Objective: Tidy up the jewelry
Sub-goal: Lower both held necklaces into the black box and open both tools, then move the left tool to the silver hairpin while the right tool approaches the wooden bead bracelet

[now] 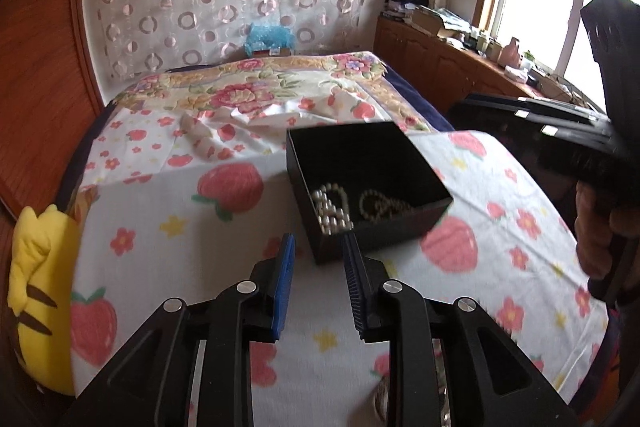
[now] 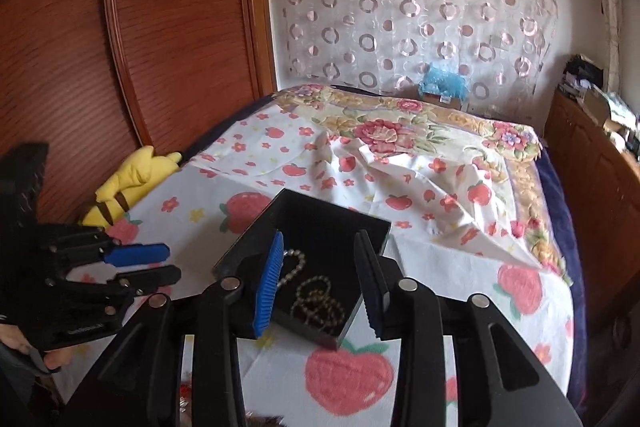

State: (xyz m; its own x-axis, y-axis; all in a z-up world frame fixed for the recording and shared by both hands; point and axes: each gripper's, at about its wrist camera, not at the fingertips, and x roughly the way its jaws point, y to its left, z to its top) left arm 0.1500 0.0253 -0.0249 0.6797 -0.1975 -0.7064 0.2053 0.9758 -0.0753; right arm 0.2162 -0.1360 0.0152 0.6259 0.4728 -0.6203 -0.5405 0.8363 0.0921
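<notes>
A shallow black box sits open on the strawberry-print sheet of the bed, its lid off so the beaded strands coiled inside can be reached. The right gripper hangs just over the box, jaws apart with nothing between them, apparently lined up to pick a strand. The left gripper waits beside the box's near corner, jaws also apart and empty, probably ready to steady it.
</notes>
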